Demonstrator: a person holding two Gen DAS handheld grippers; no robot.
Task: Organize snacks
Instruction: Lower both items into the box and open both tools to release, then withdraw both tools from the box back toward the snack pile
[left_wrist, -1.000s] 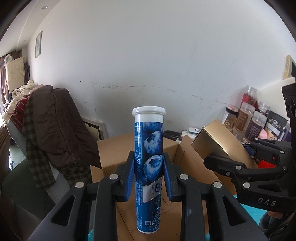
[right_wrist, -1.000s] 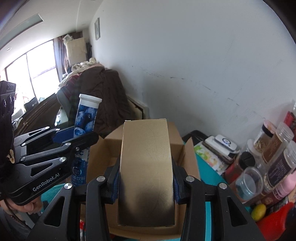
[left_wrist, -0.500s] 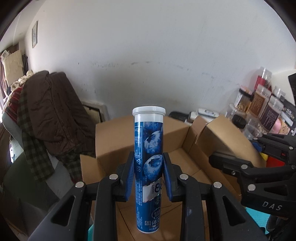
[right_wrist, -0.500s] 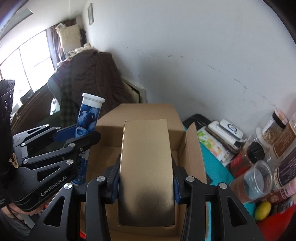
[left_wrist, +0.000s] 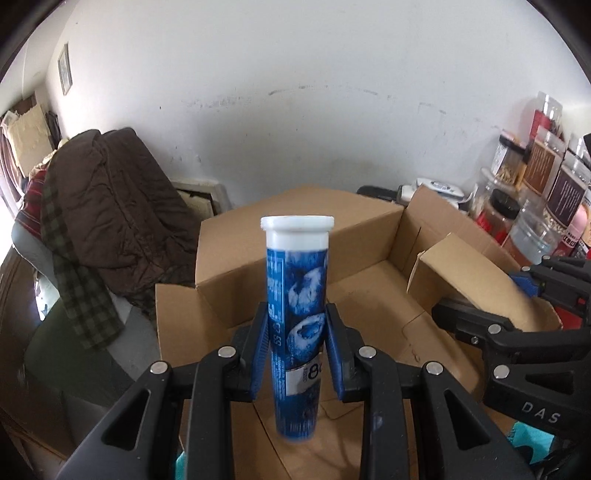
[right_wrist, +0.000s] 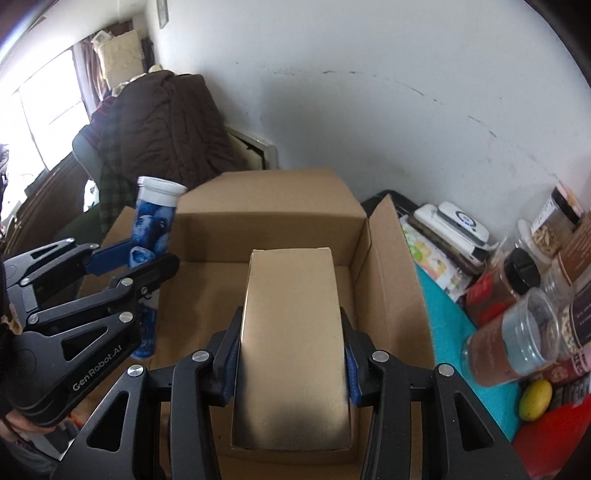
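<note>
We hold two snacks over the open cardboard box (right_wrist: 384, 258), one in each tool. The left gripper (left_wrist: 297, 354) pinches a blue tube (left_wrist: 297, 325) with a white cap; its blue pads press on both sides of the tube's lower half, and the tube stands upright in the centre of the left wrist view. The right gripper (right_wrist: 291, 358) clamps a gold carton (right_wrist: 291, 332) at the middle of the right wrist view. Its jaws have just eased open slightly, yet the pads are touching the carton's sides and it has not dropped.

Compared with a second ago, both views now look further down into the box. The wall fills less of each frame, and the box floor and flaps fill more. In the left wrist view the tube's base now sits in front of the box floor, at lower centre. In the right wrist view the carton's far end reaches toward the back wall of the box, and the tube shows at left, inside the box's left side. We judge that both items have been lowered into the box together and are close to being set down.

The jars (right_wrist: 517, 332) and a yellow lemon-like thing (right_wrist: 535, 400) at right stay on the teal cloth (right_wrist: 443, 306), outside the box. We cannot tell whether either item already rests on the floor. The slight loosening on the carton suggests its release comes first.
</note>
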